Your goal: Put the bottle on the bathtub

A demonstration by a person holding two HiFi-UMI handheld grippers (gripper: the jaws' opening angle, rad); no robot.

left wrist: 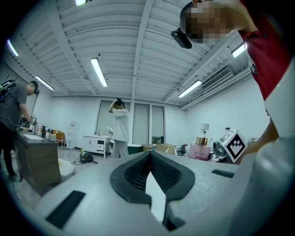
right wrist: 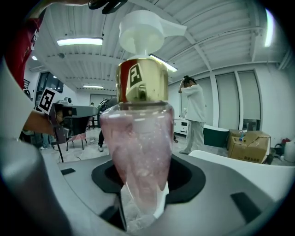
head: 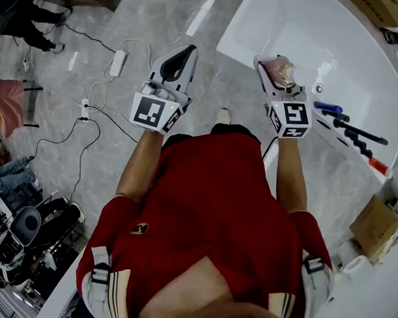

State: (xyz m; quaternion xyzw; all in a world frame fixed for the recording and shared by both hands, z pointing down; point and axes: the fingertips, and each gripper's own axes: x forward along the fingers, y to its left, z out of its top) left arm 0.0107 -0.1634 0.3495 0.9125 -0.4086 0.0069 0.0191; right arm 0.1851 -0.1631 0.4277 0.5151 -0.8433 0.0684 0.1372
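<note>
Carrying, head view: my right gripper (head: pixel 278 68) holds the pink bottle (head: pixel 288 73) over the bathtub (head: pixel 359 50) edge, close to where it belongs; my left gripper (head: pixel 178 60) hangs spare above the floor (head: pixel 214 87).
Left gripper view: jaws together, empty.
Right gripper view: jaws pinch the bottle's base, pump upward, ready to set down upright.

The bottle (right wrist: pixel 138 152) is clear pink with a gold collar and white pump. The bathtub (head: pixel 269 27) is white, the floor (head: pixel 215 77) veined grey, the shirt (head: pixel 211 188) red. The left gripper (head: pixel 182 57) and right gripper (head: pixel 272 65) are pale grey, their cubes black-and-white patterned
</note>
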